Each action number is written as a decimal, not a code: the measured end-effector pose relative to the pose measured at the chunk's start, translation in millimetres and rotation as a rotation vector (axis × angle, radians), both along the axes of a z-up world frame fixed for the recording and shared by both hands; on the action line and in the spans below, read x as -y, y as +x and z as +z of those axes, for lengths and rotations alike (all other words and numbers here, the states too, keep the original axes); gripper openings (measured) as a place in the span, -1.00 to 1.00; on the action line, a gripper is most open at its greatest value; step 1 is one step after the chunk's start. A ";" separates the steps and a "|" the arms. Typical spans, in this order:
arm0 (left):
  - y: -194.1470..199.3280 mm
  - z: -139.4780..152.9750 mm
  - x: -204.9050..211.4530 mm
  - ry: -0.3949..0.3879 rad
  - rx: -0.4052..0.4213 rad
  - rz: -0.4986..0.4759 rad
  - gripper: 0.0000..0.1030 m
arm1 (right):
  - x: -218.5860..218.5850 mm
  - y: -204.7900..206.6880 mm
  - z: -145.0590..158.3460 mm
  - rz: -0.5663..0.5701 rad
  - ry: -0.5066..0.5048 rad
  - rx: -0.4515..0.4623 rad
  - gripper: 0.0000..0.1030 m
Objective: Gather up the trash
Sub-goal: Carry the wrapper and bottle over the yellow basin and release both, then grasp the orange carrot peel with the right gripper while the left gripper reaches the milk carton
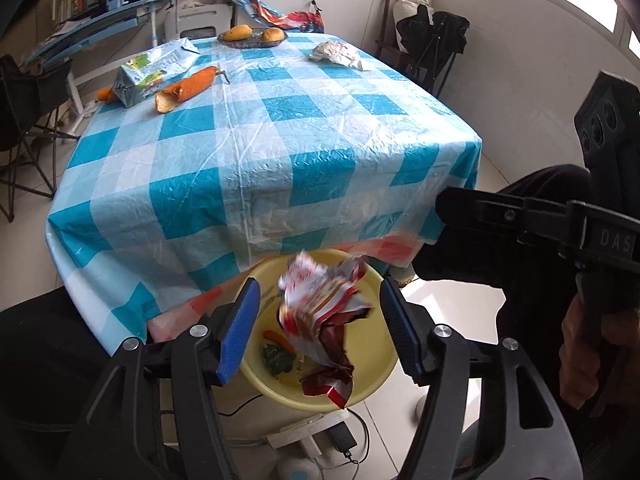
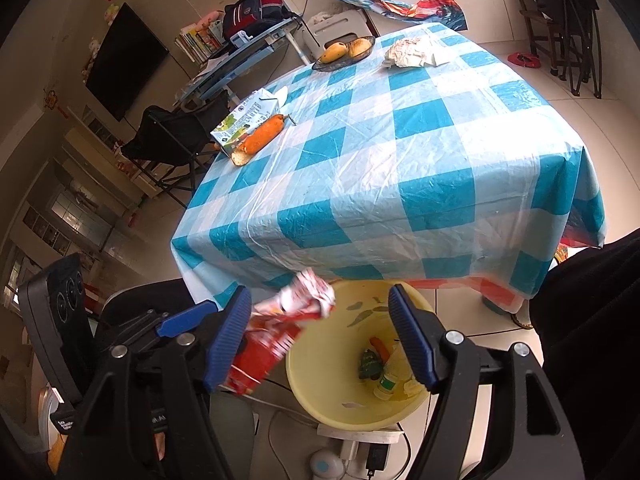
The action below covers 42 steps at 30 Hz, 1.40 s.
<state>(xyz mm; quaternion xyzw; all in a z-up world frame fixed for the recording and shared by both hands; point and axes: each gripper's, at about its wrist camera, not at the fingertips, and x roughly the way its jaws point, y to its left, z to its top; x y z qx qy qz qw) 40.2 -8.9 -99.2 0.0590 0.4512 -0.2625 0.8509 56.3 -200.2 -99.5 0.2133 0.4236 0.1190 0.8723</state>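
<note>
A crumpled red-and-white snack wrapper [image 1: 320,312], blurred, hangs loose between the blue pads of my left gripper [image 1: 318,286], which is open and touches it on neither side. It is over a yellow basin [image 1: 378,280] on the floor by the table's near edge. In the right wrist view the wrapper [image 2: 280,332] is over the left rim of the basin [image 2: 320,396]. My right gripper [image 2: 318,294] is open and empty above the basin. On the checked table lie a green-and-white carton [image 1: 154,70], a carrot [image 1: 186,88] and a crumpled white paper [image 1: 338,54].
The basin holds a carrot piece [image 2: 380,346], a green wrapper [image 2: 370,364] and a small bottle [image 2: 386,384]. A fruit dish [image 1: 253,36] sits at the table's far edge. A power strip [image 1: 304,432] and cables lie on the floor under the basin. Chairs stand on both sides of the table.
</note>
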 end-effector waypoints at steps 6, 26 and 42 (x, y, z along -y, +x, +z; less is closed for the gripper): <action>-1.7 3.3 -1.6 -0.019 0.006 -0.007 0.19 | 0.4 -0.2 0.0 -0.004 0.002 0.001 0.34; 80.2 84.4 -103.5 -0.166 0.324 0.512 0.23 | -56.7 112.2 26.7 0.077 -0.010 0.085 0.34; 238.2 84.5 -99.7 -0.081 0.342 0.501 0.34 | -126.8 250.1 -6.5 0.131 -0.186 0.038 -0.15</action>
